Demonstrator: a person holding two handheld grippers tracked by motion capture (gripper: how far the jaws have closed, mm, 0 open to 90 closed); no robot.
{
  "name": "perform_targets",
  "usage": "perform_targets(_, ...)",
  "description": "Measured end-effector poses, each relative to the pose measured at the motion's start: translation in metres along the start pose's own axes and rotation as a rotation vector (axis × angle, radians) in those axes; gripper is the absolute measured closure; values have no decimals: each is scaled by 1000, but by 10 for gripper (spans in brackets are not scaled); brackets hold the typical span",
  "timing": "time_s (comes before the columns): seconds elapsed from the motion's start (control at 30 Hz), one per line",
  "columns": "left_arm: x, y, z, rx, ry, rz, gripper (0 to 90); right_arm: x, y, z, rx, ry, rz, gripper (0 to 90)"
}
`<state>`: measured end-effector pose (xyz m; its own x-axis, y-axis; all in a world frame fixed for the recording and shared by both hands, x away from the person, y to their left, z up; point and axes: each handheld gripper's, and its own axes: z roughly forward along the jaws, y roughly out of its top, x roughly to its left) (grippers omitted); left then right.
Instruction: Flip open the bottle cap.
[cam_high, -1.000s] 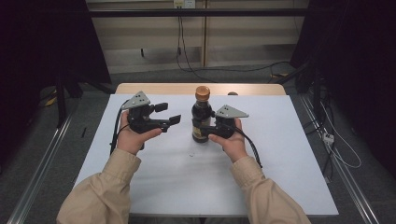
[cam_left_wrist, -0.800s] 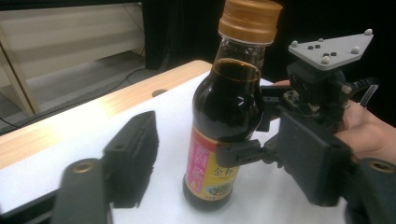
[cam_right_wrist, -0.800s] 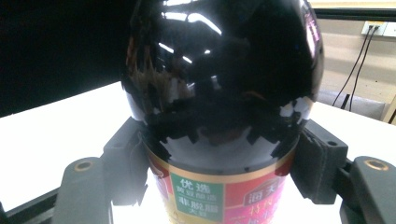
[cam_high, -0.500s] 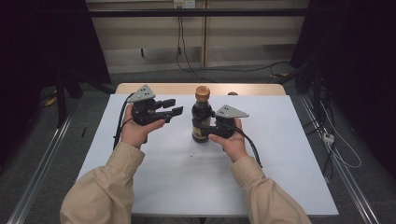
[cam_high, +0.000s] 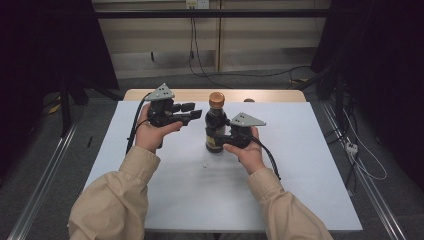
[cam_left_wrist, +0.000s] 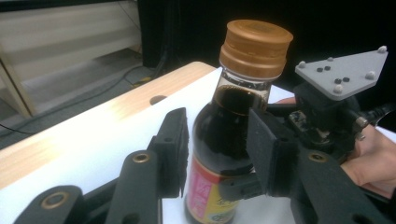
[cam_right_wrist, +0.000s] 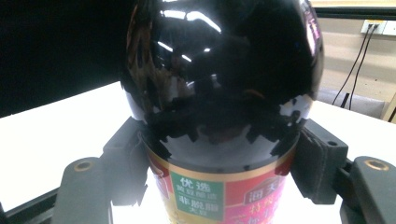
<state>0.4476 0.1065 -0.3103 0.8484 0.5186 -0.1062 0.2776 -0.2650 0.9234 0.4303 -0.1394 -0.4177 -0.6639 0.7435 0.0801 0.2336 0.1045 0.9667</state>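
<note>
Two tongs: right tongs (cam_high: 218, 139) clamp the upright bottle (cam_high: 216, 125), left tongs (cam_high: 192, 111) gape beside its neck

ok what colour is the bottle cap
Golden brown cap on the dark sauce bottle, clearest in the left gripper view.

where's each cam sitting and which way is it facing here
High view: above the person's side, looking forward and down at the table; both forearms, left gripper, right gripper.
Left gripper view: along its open jaws toward the bottle; the other hand beyond.
Right gripper view: close behind the bottle, jaws clamping it.
All share the bottle.
</note>
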Motion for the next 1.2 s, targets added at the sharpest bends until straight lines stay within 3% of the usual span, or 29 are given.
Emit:
perform_targets(0.1,-2,4,1,9,-13,13,695,0,0,0,1,-1,0,302)
perform_targets(0.17,-2,5,3,16,-45,-23,775,0,0,0,-2,0,3,302)
perform_targets(0.23,-2,8,3,27,-45,-53,866,0,0,0,-2,-1,1,301)
perform_targets(0.3,-2,9,3,16,-48,-72,895,0,-1,0,-1,-1,2,301)
perform_targets(0.63,1,17,3,31,-59,-77,900,0,-1,0,-6,1,7,301)
perform_targets(1.03,-7,37,9,59,-59,-18,900,0,-1,1,-5,0,10,301)
perform_targets(1.2,-7,39,11,74,-64,-18,900,0,-1,0,1,0,0,303)
